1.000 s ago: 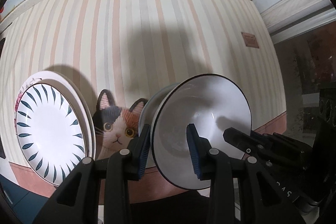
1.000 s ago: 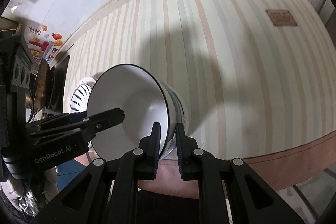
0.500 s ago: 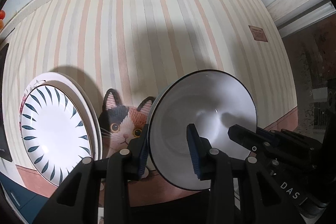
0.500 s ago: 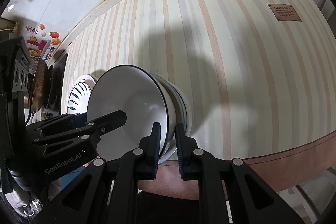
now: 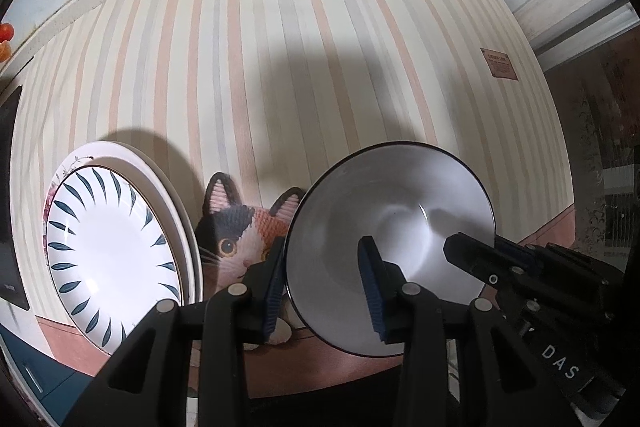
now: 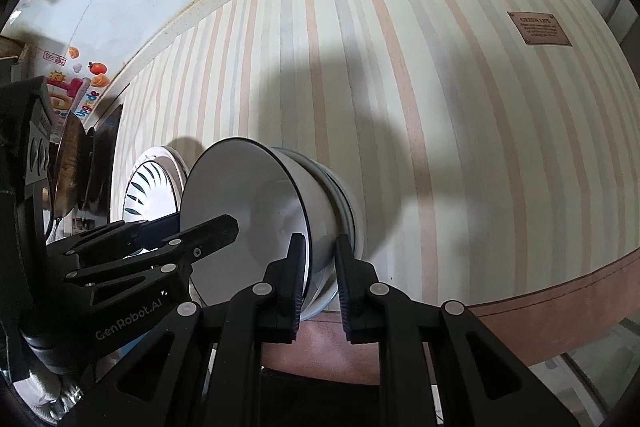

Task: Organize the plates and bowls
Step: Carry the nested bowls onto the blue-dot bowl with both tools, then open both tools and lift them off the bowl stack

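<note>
- We're looking at a white bowl [image 5: 400, 227] with a thin dark rim, plain and glossy inside, sitting on top of another bowl [image 6: 344, 203] that's got blue lines around its outside.
- That stack is sitting on the striped cloth [image 5: 280, 67], near its reddish-brown border, just beside a cat-face mat [image 5: 240, 231].
- The left gripper [image 5: 324, 283] is straddling the top bowl's rim, one blue pad inside and one outside. Its jaws are opening and the pads aren't looking pressed on anymore.
- The right gripper [image 6: 320, 275] is reaching over the opposite rim with its jaws narrow. We can't tell whether it's actually pinching the rim or just sitting around it.
- Counting: we're seeing two bowls for sure, there might be a third under them but it's hard to say. Two plates are stacked off to the side, a plate with dark leaf marks [image 5: 112, 251] lying on a bigger pale plate [image 5: 176, 183] with a bit of flower print on its edge.
- Writing: "GenRobot.AI" is showing on the left gripper's body in the right wrist view, "DAS" on the right gripper's in the left wrist view.
- The brown label [image 6: 538, 29] sewn on the cloth is reading "GREEN LIFE" on top; the smaller lines are too tiny to read.
</note>
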